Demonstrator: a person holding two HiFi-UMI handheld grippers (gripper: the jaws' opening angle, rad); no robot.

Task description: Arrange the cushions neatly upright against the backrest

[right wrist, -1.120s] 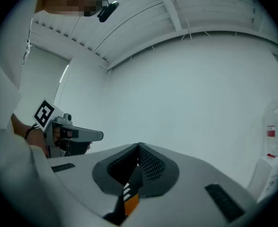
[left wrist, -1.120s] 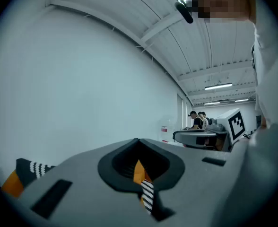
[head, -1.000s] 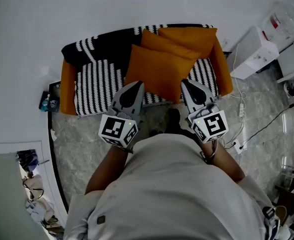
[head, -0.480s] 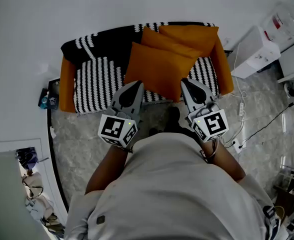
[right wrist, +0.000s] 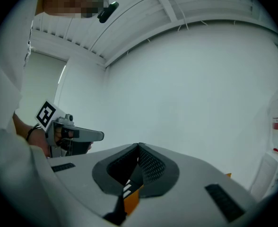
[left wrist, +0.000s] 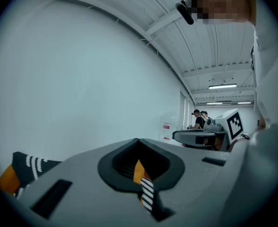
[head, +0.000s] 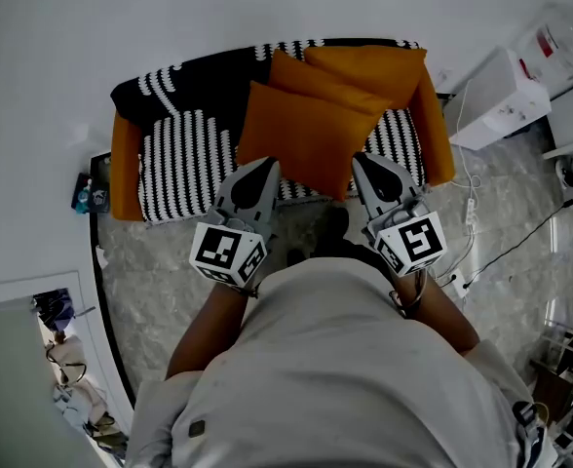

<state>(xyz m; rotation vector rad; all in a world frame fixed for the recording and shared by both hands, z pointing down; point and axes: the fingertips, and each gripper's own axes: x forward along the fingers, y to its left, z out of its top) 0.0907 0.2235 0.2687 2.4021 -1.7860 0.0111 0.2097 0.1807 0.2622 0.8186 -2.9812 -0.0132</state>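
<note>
Both pairs of jaws are shut tight with nothing in them. The left hand-held gripper point(head: 265, 167) and right hand-held gripper point(head: 362, 161) hover level at the sofa's point(head: 184, 149) near edge. Three orange cushions point(head: 301, 135) lie overlapping on the sofa's right half. The nearest sits tilted just beyond the two tips, and the farthest is up by the backrest point(head: 199, 81).

pale grey shirt point(head: 337, 359), black-and-white marker cubes point(head: 230, 253)
</note>
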